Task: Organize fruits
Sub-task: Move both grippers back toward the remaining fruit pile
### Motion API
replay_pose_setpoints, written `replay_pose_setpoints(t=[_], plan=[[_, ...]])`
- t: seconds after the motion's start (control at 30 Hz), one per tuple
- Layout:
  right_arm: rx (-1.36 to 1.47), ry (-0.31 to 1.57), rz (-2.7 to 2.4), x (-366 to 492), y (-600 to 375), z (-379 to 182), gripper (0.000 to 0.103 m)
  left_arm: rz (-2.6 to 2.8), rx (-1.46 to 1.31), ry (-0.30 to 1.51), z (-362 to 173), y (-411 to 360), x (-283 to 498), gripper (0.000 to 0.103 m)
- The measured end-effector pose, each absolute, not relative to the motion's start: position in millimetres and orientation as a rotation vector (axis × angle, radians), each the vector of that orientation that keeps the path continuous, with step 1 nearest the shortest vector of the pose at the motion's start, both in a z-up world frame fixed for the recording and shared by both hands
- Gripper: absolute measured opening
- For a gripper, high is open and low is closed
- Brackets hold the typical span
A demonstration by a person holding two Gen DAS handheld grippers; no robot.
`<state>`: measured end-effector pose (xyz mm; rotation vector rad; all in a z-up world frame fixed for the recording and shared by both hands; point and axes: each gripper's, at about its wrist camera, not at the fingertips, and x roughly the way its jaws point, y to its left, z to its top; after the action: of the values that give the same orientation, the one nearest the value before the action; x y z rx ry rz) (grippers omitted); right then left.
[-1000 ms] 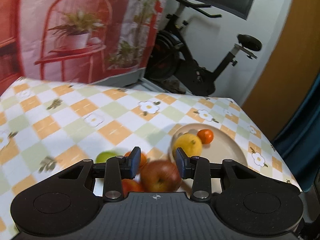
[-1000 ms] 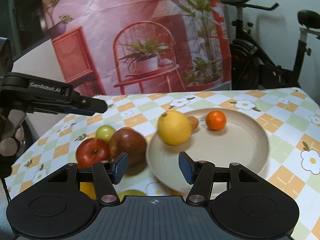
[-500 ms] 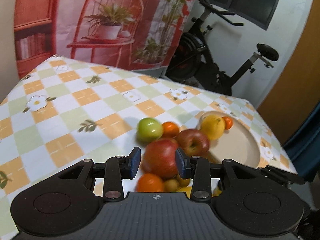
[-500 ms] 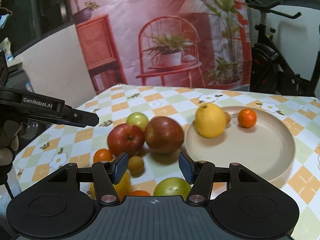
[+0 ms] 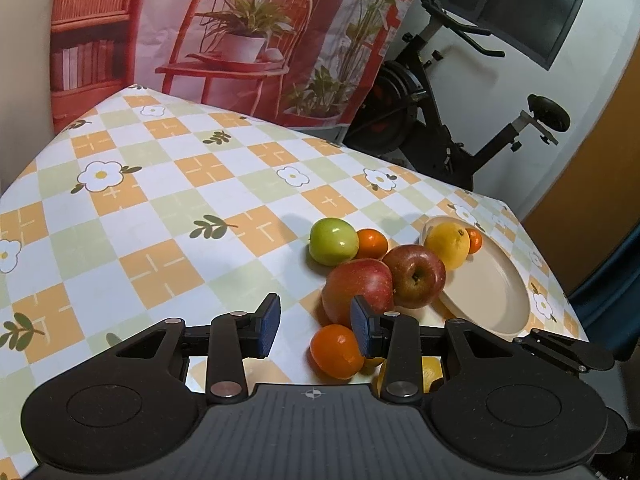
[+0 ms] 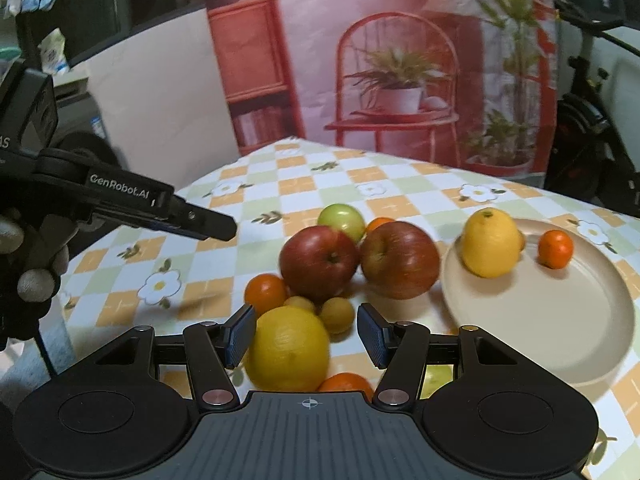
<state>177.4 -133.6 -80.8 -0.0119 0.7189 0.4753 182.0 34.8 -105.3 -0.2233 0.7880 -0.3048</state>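
Note:
A beige plate holds a lemon and a small orange. Left of it lie two red apples, a green apple, a second lemon, small oranges and yellow-brown small fruits. My right gripper is open, its jaws either side of the near lemon. My left gripper is open and empty, above the cloth beside a red apple and an orange. It also shows in the right wrist view.
The table has a checkered flower cloth. An exercise bike stands beyond the far edge, next to a printed backdrop. The plate sits near the table's right edge.
Both grippers have pulled back from the plate toward the loose fruit pile. The left one has swung left off the apples; the right one now frames the near lemon. Both stayed open.

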Motion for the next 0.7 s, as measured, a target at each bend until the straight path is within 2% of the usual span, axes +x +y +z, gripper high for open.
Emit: replay_pose_setpoints(t=[0.4, 0.7], plan=[[-0.006, 0.718, 0.448, 188.4, -134.6, -77.1, 0.053, -0.319, -0.227, 0.790, -105.1, 34.2, 187.8, 0.041], [-0.012, 0.717, 0.383, 205.3, -143.9, -80.6, 0.053, -0.432, -0.134, 0.811, -106.2, -6.0, 220.0, 0.046]])
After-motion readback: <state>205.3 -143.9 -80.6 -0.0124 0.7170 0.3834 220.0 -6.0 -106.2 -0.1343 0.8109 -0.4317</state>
